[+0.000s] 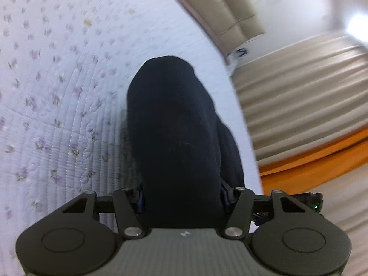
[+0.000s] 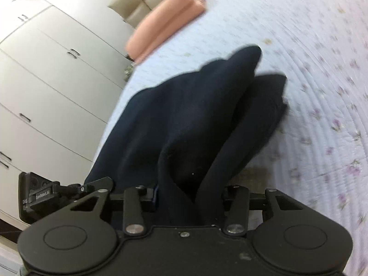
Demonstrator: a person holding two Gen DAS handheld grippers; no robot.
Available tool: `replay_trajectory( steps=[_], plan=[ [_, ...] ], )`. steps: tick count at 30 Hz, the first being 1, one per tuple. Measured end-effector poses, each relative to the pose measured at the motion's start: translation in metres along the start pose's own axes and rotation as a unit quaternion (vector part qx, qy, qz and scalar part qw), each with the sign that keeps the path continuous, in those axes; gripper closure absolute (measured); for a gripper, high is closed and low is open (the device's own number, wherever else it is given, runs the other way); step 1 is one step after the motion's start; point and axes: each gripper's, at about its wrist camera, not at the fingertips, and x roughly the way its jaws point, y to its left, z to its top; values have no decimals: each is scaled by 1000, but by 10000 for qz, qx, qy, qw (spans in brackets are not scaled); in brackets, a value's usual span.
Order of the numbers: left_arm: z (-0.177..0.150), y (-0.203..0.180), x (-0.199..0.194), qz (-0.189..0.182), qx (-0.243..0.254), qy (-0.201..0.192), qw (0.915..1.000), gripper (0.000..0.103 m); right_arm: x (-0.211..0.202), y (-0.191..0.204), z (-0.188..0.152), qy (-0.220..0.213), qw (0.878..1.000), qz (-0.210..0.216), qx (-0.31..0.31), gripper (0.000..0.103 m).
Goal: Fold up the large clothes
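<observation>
Navy garment [image 2: 184,124] in both tongs [image 1: 182,201] [image 2: 188,197], above floral quilt [image 2: 322,69], peach pillow [image 2: 165,20] beyond

floral quilted bed [image 2: 310,69], pink pillow [image 2: 165,20], dark garment [image 2: 184,115]

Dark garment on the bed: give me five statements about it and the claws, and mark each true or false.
1. The left claw grips the dark garment. True.
2. The right claw is open and empty. False: it is shut on the same dark fabric.
3. The garment lies over a floral quilt. True.
4. A green pillow sits at the bed's far end. False: a pink folded item lies there.
5. White cupboards show in the right wrist view. True.
</observation>
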Motion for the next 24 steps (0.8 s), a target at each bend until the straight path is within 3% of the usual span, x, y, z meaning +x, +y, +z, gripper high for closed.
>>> replay_trajectory(
  steps=[6,13,18,19,20,22,24],
  plan=[
    [-15,-10,-92,-324,129,-90,9994,44,-40,98,-50,-341,9990,-40,-296,49],
    [-54,9,-182,-17,-89,-73,9999,43,-32,159,-111,4,9991,-176,-374,49],
    [-94,81,-179,551,-454,-23,9974,37,23,134,-157,661,9963,-393,-386,48],
    [-103,102,-171,766,-592,57,9953,35,35,123,-166,775,9955,-431,-344,45],
    [-110,118,-166,871,-626,87,9942,29,46,108,-174,808,9955,-453,-208,31],
    [-121,139,-170,316,-760,-139,9965,29,50,95,-182,708,9973,-189,52,27],
    [-124,142,-175,254,-725,-294,9966,29,43,97,-184,590,9980,-126,-159,21]
  ],
)
